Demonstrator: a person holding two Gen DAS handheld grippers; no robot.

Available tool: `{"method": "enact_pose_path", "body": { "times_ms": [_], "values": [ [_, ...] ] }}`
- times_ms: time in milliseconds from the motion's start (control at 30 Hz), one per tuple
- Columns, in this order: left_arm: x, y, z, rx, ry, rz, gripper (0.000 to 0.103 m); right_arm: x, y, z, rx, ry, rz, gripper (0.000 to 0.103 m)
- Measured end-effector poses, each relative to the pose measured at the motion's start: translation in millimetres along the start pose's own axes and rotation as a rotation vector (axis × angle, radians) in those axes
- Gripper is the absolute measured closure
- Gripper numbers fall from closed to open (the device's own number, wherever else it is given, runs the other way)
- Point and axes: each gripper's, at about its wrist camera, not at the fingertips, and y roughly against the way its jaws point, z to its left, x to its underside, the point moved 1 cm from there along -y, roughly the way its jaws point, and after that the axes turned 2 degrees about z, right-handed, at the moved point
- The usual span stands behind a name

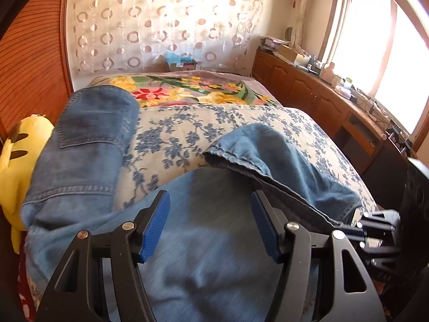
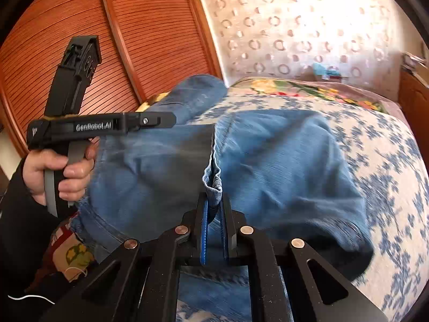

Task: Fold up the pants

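Jeans (image 1: 203, 228) lie lengthwise up the bed (image 1: 308, 123), waist end far-left
Right gripper (image 2: 213, 214) pinches the hem (motion-blurred); left gripper (image 1: 210, 214) spread, near end cropped

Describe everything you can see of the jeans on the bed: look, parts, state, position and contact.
The jeans are faded blue denim, rumpled and partly folded on a blue-flowered bedspread. A back pocket faces up at the left; a hemmed leg end is turned over, showing its darker inside. The right tool is shut on a hem edge. The left tool hangs open above the cloth.
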Motion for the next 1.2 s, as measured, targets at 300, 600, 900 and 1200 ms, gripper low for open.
{"method": "enact_pose_path", "body": {
  "times_ms": [300,600,900,1200],
  "values": [
    [-21,-30,-8,0.008,0.015,0.047,0.039,13,11,2,0.082,-0.015,-0.011,0.095],
    [-34,-48,-18,0.024,0.013,0.061,0.039,31,36,-4,0.114,-0.015,-0.025,0.095],
    [-37,-75,-39,-0.002,-0.094,0.106,0.063,32,44,-4,0.103,-0.014,-0.039,0.095],
    [-50,-71,-56,0.036,-0.120,0.071,0.098,29,52,-13,0.095,0.004,-0.061,0.095]
  ]
}}
